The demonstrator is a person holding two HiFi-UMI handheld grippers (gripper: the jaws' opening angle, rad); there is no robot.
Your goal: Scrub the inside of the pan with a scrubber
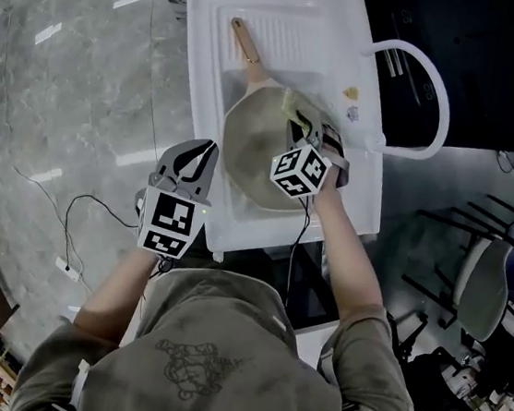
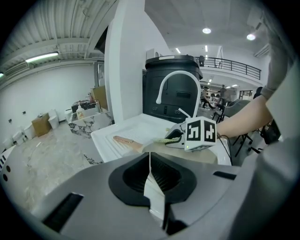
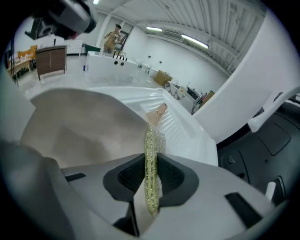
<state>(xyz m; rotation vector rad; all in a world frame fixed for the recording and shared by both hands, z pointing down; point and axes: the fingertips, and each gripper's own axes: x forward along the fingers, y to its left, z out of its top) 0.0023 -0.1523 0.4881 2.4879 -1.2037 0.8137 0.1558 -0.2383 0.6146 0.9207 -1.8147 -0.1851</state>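
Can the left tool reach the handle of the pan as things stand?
Probably yes. The handle lies uncovered on the ribbed part of the sink. The left tool, shut and empty, is beside it; the right tool holds the scrubber over the pan, off that path.

Most of the scrubber (image 1: 295, 112) hidden under the right tongs (image 1: 308, 132)

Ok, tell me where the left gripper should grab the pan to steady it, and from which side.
Probably the handle: it juts from the pan's far rim over the ribbed drainboard, slim and clear. Come from the left, jaws across it; the left gripper is shut, so open first. The right gripper, holding the scrubber, crowds the pan's right side.
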